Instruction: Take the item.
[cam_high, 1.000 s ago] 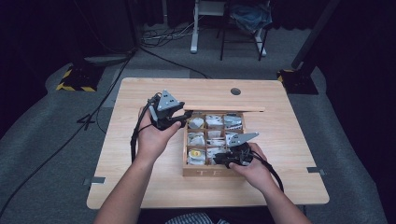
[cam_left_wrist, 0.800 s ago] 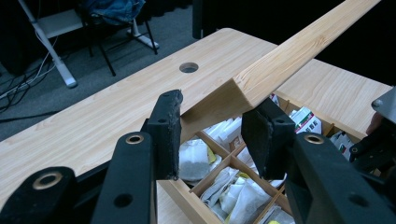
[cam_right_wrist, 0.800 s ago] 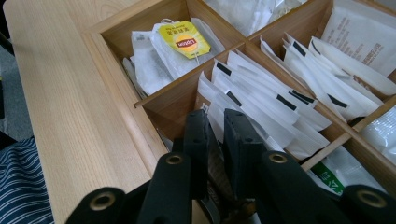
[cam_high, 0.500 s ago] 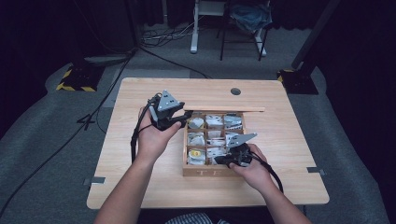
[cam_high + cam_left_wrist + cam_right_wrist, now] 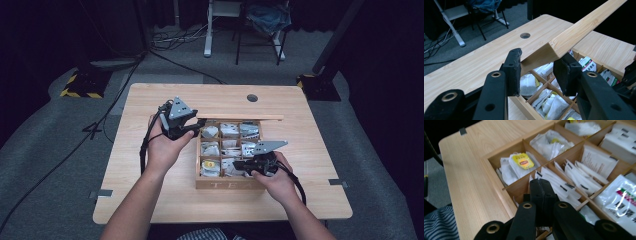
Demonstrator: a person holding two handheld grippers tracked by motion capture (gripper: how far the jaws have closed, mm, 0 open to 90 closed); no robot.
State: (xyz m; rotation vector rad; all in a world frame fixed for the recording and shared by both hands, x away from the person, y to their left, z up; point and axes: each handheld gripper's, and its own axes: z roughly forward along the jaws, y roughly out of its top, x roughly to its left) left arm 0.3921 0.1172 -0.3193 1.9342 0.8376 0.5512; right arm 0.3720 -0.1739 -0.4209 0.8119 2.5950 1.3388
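A wooden tea box [image 5: 230, 184] stands on the table, its compartments full of white sachets [image 5: 576, 173]. Its thin wooden lid [image 5: 245, 117] is raised at the back. My left gripper [image 5: 192, 125] is shut on the lid's left end, and in the left gripper view the two pads clamp the lid [image 5: 584, 25] at my left gripper [image 5: 537, 72]. A tea bag with a yellow tag [image 5: 524, 161] lies in the front left compartment. My right gripper [image 5: 541, 186] is shut, its tips among the sachets of the front middle compartment; I cannot tell whether one is pinched. The right gripper [image 5: 239, 165] shows from above too.
The box sits right of centre on a light wooden table [image 5: 150, 200] with a round cable hole [image 5: 252, 98] behind it. Bare tabletop lies left of and in front of the box. A white desk frame [image 5: 207, 30] and a chair stand on the grey floor beyond.
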